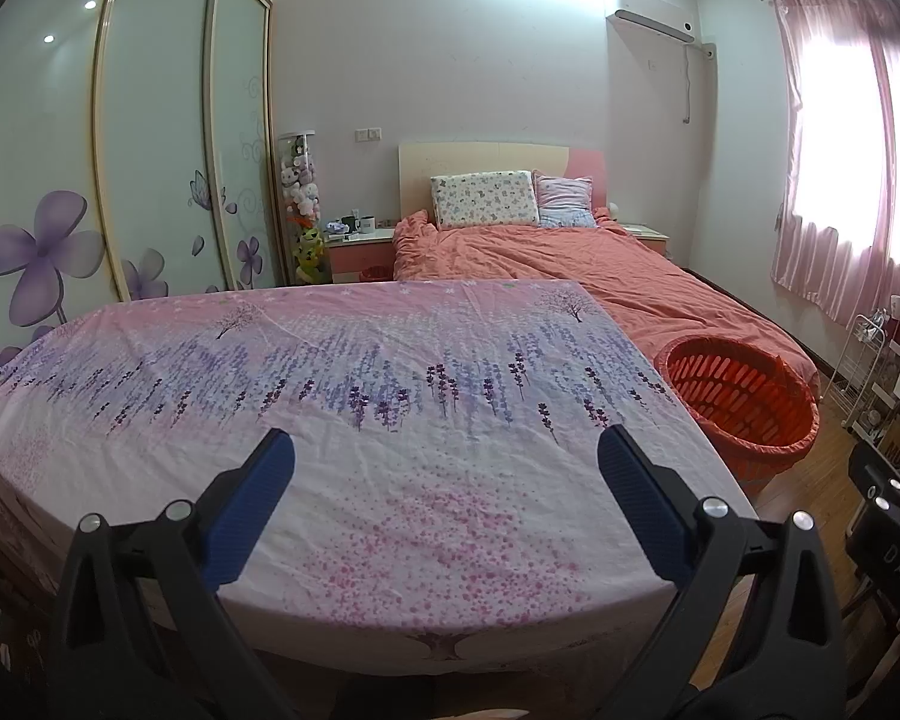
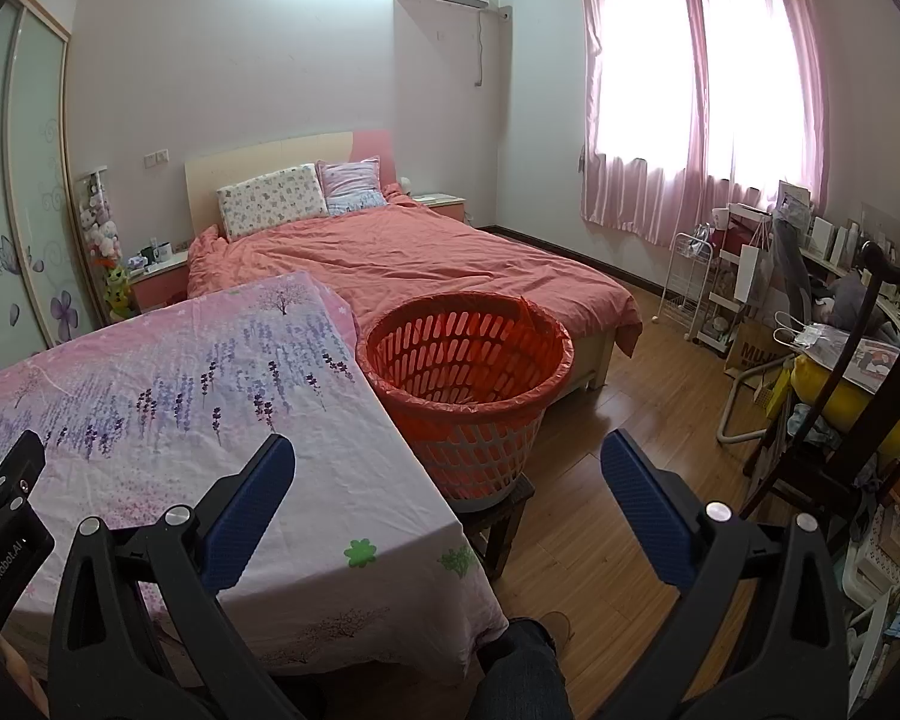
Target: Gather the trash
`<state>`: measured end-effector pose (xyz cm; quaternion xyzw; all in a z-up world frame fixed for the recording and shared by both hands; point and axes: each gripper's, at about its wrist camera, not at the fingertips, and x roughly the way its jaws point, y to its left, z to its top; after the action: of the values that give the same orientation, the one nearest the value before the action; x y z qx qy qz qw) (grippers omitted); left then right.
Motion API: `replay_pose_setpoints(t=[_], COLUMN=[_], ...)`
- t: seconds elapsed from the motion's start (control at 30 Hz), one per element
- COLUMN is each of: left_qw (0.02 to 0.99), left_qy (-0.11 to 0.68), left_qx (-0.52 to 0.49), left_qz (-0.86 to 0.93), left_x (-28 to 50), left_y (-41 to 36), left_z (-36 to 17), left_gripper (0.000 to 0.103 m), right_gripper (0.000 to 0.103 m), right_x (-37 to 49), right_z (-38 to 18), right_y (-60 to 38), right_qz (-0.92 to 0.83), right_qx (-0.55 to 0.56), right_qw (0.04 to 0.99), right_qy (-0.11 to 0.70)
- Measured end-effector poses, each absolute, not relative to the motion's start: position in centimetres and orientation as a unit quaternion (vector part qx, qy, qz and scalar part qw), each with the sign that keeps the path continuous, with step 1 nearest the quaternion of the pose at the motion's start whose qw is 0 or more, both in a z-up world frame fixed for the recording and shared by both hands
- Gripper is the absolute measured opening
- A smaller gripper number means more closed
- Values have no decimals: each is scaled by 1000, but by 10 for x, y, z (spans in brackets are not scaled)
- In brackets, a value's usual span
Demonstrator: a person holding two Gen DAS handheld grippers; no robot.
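Observation:
An orange slatted basket (image 2: 465,369) lined with an orange bag stands on a low dark stool at the table's right side; it also shows at the right in the left wrist view as the basket (image 1: 741,402). The table (image 1: 354,408) wears a pink and purple flowered cloth with nothing lying on it. My left gripper (image 1: 447,456) hovers open over the table's near half. My right gripper (image 2: 447,459) is open above the table's right edge, just short of the basket. Neither holds anything. No trash shows in either view.
A bed (image 2: 402,264) with a coral cover lies behind the table and basket. A dark wooden chair (image 2: 858,384) and cluttered shelves (image 2: 750,276) fill the right side. Wooden floor (image 2: 618,408) runs between. A person's knee (image 2: 522,654) shows at the bottom.

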<state>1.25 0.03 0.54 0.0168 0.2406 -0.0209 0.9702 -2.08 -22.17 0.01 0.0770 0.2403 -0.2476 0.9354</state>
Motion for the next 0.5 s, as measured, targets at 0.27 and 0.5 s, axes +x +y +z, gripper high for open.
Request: replay_pose_setpoints(t=[0.27,0.5], left_qw=[970,970], left_qy=[241,241], left_qx=[17,17], left_qz=[-21,-21], left_x=[12,12], left_y=[0,-1], left_z=[5,5], left_gripper=[99,99], right_gripper=[101,101], right_x=[-21,-21], right_z=[0,1], right_y=[-222,-223], right_qz=[-248,-247], right_qx=[77,77], right_qw=[935,935], right_qy=[240,241])
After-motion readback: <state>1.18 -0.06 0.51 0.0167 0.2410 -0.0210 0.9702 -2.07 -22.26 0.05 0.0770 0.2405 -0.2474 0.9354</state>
